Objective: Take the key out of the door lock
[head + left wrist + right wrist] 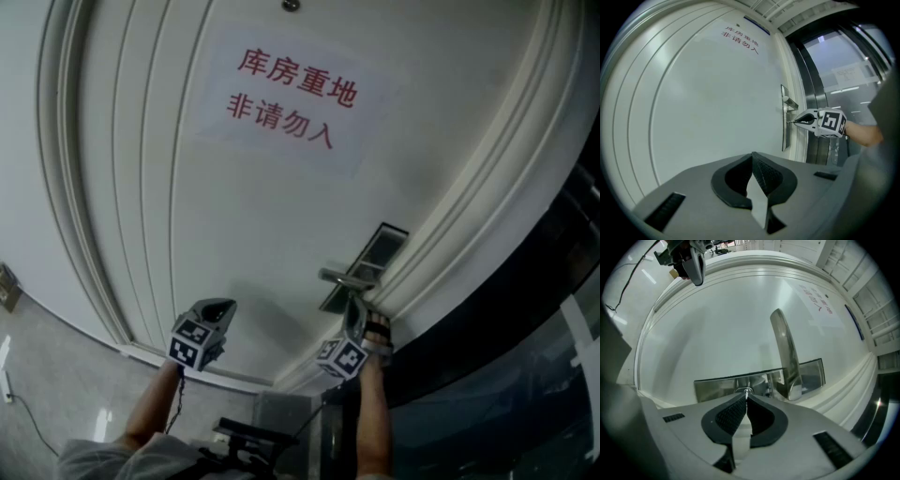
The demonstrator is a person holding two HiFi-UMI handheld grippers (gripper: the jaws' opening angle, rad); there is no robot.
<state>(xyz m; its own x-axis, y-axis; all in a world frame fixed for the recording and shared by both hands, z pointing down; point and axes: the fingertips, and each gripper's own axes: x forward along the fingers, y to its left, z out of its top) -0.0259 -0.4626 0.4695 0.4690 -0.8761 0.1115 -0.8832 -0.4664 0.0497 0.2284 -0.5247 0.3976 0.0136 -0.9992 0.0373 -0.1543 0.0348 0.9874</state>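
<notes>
The white door carries a steel lock plate (717, 385) with a lever handle (785, 352). My right gripper (746, 394) is shut on the thin silver key (746, 391), which stands in the keyhole just below the handle. In the left gripper view the right gripper (801, 121) points at the lock plate (784, 117), and the key (790, 122) bridges the small gap between them. My left gripper (752, 157) is shut with nothing in it, held off the door to the left of the lock. In the head view both grippers sit low: left gripper (217, 309), right gripper (352, 323).
A paper sign with red characters (286, 98) is stuck high on the door. Moulded door frame (469, 216) runs along the lock side, with dark glass panels (544, 309) beyond it. A cable (28, 417) lies on the grey floor at the left.
</notes>
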